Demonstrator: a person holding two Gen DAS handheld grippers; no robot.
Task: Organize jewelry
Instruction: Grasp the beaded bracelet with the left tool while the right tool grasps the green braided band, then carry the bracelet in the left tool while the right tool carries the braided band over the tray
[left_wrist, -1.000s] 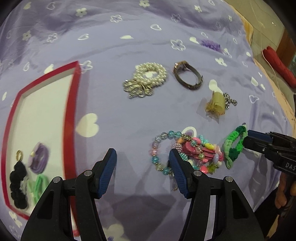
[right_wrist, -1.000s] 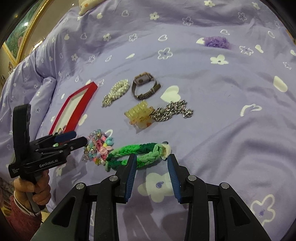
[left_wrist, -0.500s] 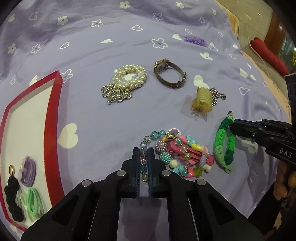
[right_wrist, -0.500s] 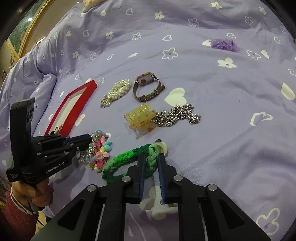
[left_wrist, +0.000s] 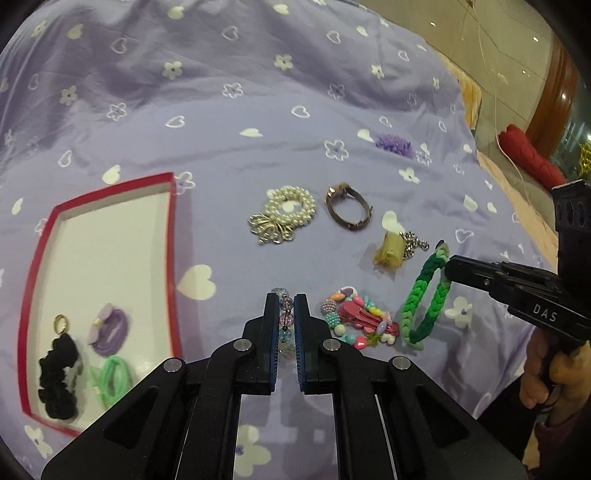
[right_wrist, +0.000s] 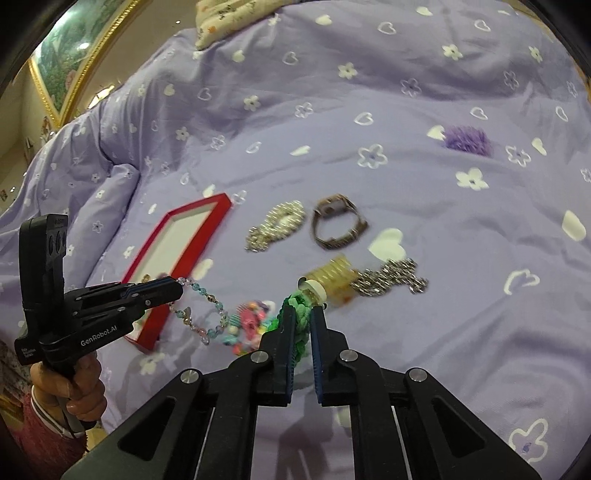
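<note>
My left gripper (left_wrist: 286, 300) is shut on a clear glass-bead bracelet (left_wrist: 285, 314); in the right wrist view the left gripper (right_wrist: 176, 287) holds the bead bracelet (right_wrist: 207, 319) dangling above the purple bedspread. The jaws of my right gripper (right_wrist: 303, 314) are closing on a green braided bracelet (right_wrist: 300, 326), pads pressing it. From the left wrist view, the green bracelet (left_wrist: 417, 302) hangs from the right gripper (left_wrist: 448, 267). A red-rimmed tray (left_wrist: 171, 258) lies at the left, holding a black scrunchie (left_wrist: 59, 376), a purple tie (left_wrist: 110, 328) and a green tie (left_wrist: 114, 376).
On the bedspread lie a pearl bracelet (left_wrist: 291, 210), a watch (left_wrist: 349, 212), a yellow hair claw (left_wrist: 389, 251), a silver chain (left_wrist: 415, 242), a heap of coloured beads and pink clips (left_wrist: 362, 321) and a purple scrunchie (left_wrist: 393, 144). The bed edge is at the right.
Both grippers went from open to shut, each on a bracelet, and rose. The bead bracelet came away from the coloured heap; the green bracelet lifted off the cover.
</note>
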